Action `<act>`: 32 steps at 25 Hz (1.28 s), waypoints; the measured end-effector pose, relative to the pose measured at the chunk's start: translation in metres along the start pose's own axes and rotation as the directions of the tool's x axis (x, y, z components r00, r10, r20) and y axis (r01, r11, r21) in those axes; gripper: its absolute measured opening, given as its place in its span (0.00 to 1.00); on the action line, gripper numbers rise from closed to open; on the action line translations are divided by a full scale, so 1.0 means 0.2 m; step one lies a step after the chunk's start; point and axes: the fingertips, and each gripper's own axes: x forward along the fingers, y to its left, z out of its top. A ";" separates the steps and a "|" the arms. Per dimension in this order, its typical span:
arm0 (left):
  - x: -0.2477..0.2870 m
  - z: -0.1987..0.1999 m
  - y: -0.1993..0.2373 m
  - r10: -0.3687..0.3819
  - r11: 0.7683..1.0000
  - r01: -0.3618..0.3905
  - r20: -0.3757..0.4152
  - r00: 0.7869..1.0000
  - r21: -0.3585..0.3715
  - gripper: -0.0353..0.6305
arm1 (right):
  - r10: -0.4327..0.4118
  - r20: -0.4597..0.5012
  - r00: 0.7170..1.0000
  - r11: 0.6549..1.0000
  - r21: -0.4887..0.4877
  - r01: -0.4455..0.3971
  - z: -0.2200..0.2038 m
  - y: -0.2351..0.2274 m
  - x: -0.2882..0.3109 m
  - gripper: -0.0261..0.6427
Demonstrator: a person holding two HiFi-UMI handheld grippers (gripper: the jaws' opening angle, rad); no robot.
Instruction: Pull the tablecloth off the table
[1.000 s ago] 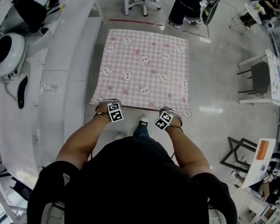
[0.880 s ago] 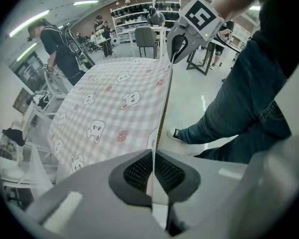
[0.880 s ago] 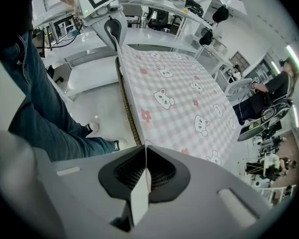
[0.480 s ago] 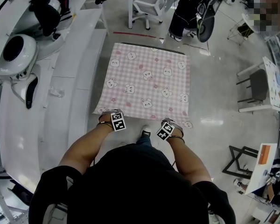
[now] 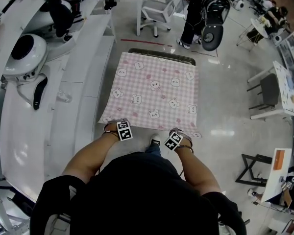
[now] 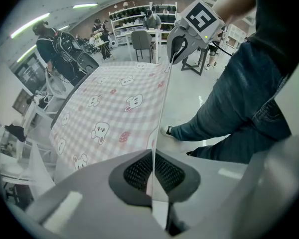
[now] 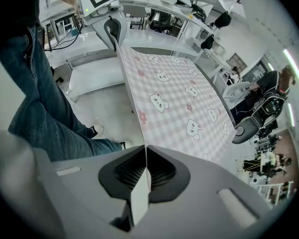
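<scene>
The pink checked tablecloth (image 5: 154, 94) with bear prints lies stretched over the table, whose dark far rim (image 5: 161, 53) shows bare beyond the cloth. My left gripper (image 5: 115, 124) is shut on the cloth's near left corner and my right gripper (image 5: 182, 133) on the near right corner. In the left gripper view the cloth (image 6: 114, 108) runs taut from my shut left gripper (image 6: 152, 169) to the right gripper (image 6: 181, 40). The right gripper view shows the cloth (image 7: 174, 98) edge pinched in the right gripper (image 7: 145, 172), with the left gripper (image 7: 109, 20) at its far end.
A long white curved counter (image 5: 49, 116) with dark and white gear runs along the left. A white chair (image 5: 157, 9) and a standing person (image 5: 196, 9) are behind the table. Small tables (image 5: 279, 87) stand at the right. The holder's shoe (image 5: 155, 141) is between the grippers.
The cloth has slid toward the holder with both grippers drawing back. The table's dark far rim, covered a second ago, now shows.
</scene>
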 end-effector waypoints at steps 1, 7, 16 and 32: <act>-0.01 -0.01 -0.02 0.001 1.000 -0.001 0.001 1.000 0.004 0.06 | -0.002 0.000 1.000 1.000 0.001 0.002 0.01 0.02 -0.01 0.08; -0.06 -0.08 -0.13 -0.008 1.000 0.008 0.010 1.000 0.011 0.06 | -0.019 0.005 1.000 1.000 0.012 0.019 0.01 0.15 -0.07 0.08; -0.14 -0.15 -0.28 -0.014 1.000 0.014 0.035 0.999 0.012 0.06 | -0.046 0.003 0.999 0.998 0.040 0.045 0.00 0.33 -0.19 0.08; -0.14 -0.23 -0.62 -0.064 0.998 0.065 0.051 0.997 -0.003 0.06 | -0.029 -0.012 0.999 0.993 0.114 0.031 -0.13 0.67 -0.26 0.08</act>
